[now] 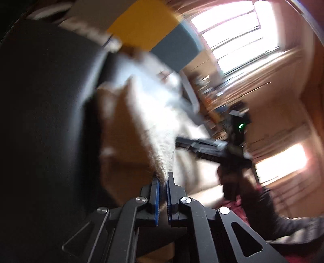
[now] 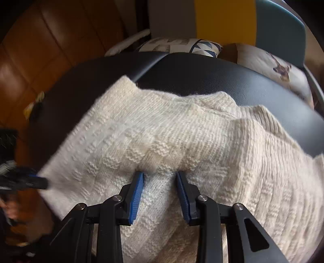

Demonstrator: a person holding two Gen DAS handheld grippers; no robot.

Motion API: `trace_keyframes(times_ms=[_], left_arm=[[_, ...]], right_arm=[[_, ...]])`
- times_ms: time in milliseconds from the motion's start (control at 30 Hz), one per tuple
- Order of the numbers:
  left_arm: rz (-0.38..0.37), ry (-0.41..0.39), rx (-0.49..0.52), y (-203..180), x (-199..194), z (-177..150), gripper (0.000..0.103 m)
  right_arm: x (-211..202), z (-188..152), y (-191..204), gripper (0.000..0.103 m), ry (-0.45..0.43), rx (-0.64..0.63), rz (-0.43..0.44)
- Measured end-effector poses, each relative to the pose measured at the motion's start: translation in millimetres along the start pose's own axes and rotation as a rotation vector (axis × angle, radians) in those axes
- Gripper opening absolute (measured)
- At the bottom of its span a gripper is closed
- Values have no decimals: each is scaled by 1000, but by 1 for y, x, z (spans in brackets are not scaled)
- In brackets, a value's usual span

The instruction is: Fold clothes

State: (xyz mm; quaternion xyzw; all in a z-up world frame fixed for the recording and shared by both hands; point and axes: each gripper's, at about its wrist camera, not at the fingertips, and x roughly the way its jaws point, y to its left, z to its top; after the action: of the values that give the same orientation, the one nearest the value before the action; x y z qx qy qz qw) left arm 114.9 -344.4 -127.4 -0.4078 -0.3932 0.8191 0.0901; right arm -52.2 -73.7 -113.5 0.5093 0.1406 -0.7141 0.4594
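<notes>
A cream knit sweater [image 2: 182,131] lies spread over a black leather seat [image 2: 202,74]. In the right wrist view my right gripper [image 2: 160,176] has a thick bunched fold of the knit filling the gap between its blue pads [image 2: 137,194]. My left gripper [image 2: 43,183] holds the sweater's left corner. The left wrist view is blurred: my left gripper [image 1: 163,179] is shut on a thin edge of the sweater [image 1: 154,113], which stretches up and away from it. The right gripper [image 1: 180,144] shows there too, at the sweater's right side, with a hand [image 1: 228,182] behind it.
Two patterned pillows [image 2: 182,45] [image 2: 273,64] rest behind the seat, in front of a yellow and teal panel [image 2: 222,18]. Brown wooden flooring [image 2: 40,40] surrounds the seat on the left. Bright windows [image 1: 239,36] and cluttered shelves [image 1: 206,89] fill the room's far side.
</notes>
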Motion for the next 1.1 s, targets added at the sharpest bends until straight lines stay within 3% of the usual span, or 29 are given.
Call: trace_keyframes(times_ms=[67,133,200,367,433,633,733,767,833,967,1100], left_arm=[[65,29,-57,20,10,-2,6],[20,28,-105,30,9,4,9],[13,-19,-80,23,-4,17,9],[48,-150,15,-6,-26,69,42],[75,-142,48,-15,-12,91,46],[200,-19,105,-18,53,144,46],[193,38,86,-8,69,150,45],[203,37,95,-6,69,148,36],[231,18,103,-6,70,144,6],[322,-2,68,8,71,139,6],[281,-18,22,18,63,135,8]], right_arm=[[-8,-3,-9,34,-31,50,44],[-23,-9,-14,34,-67,71,76],[-41,-14,-20,34,-102,76,110],[-91,-29,-53,34,-175,99,44],[-100,-38,-71,34,-179,126,-4],[-106,-44,-120,34,-183,227,-78],[-94,-36,-130,34,-167,215,-155],[-86,-33,-133,34,-143,206,-212],[-73,-34,-144,33,-86,201,-317],[-72,-44,-157,33,-107,262,-300],[-80,-49,-158,33,-153,275,-261]])
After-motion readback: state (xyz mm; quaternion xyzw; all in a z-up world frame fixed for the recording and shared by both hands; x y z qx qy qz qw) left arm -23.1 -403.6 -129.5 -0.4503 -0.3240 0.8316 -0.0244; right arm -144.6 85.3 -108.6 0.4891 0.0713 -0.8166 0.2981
